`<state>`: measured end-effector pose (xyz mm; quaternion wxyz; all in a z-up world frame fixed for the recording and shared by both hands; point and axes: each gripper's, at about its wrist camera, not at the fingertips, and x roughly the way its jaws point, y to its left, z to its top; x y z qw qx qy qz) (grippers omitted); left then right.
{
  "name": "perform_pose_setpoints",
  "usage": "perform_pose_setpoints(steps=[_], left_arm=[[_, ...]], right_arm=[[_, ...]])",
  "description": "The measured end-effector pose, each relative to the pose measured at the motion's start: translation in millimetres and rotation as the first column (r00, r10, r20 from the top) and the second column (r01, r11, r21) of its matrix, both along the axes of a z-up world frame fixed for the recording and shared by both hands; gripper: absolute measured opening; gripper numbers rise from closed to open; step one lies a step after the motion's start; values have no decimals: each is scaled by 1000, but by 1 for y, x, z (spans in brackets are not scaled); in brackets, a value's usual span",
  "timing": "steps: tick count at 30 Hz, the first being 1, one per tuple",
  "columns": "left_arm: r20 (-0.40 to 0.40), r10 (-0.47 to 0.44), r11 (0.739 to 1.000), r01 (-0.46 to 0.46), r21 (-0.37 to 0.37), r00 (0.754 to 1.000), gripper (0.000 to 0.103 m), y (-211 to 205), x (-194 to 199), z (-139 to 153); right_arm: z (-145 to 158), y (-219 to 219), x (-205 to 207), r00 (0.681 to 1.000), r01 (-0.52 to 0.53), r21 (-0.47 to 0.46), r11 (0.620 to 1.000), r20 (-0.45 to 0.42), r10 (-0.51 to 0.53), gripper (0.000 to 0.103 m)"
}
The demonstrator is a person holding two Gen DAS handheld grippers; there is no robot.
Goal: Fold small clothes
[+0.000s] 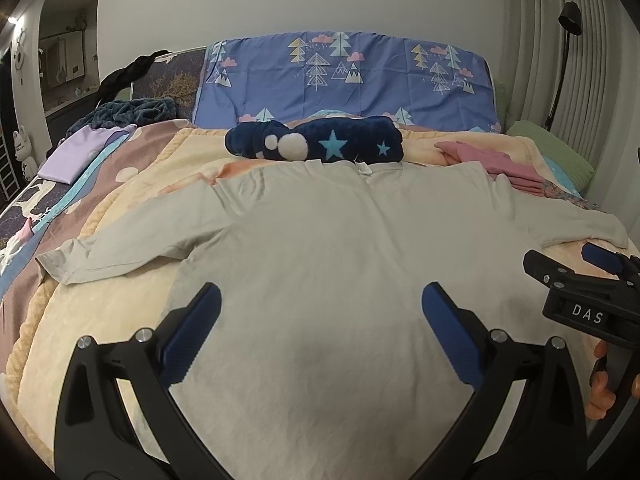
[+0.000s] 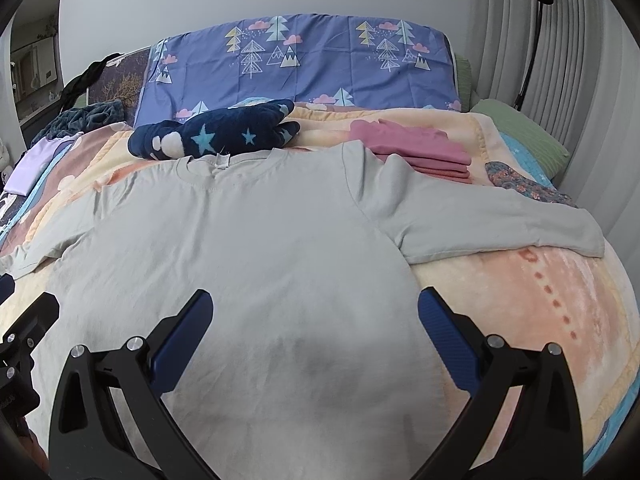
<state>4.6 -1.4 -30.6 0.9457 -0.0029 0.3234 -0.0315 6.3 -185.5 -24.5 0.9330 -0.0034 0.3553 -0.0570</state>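
A pale grey long-sleeved shirt [image 1: 320,248] [image 2: 248,248] lies flat on the bed, collar toward the headboard, both sleeves spread out sideways. My left gripper [image 1: 320,300] hovers open over the shirt's lower body, nothing between its blue pads. My right gripper [image 2: 316,308] is likewise open above the shirt's lower right part, near its side edge. In the left wrist view the right gripper [image 1: 592,272] shows at the right edge, held by a hand. Part of the left gripper [image 2: 24,340] shows at the left edge of the right wrist view.
A folded pink garment [image 2: 416,148] [image 1: 496,164] lies beyond the right sleeve. A dark blue star-patterned bundle [image 1: 316,144] [image 2: 216,132] sits just past the collar. A lilac cloth [image 1: 76,152] lies far left, a green pillow [image 2: 520,132] far right. A peach blanket [image 2: 520,300] covers the bed.
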Motion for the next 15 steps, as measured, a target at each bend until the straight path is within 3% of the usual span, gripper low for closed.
perform_pose_setpoints(steps=[12,15], left_arm=[[36,10,999,-8,-42,999,101,8,-3,4],[103,-21,998,27,-54,995,101,8,-10,4]], right_arm=[[-2,0,0,1000,-7,4,1000,-8,7,102],[-2,0,0,1000,-7,4,1000,-8,7,102]])
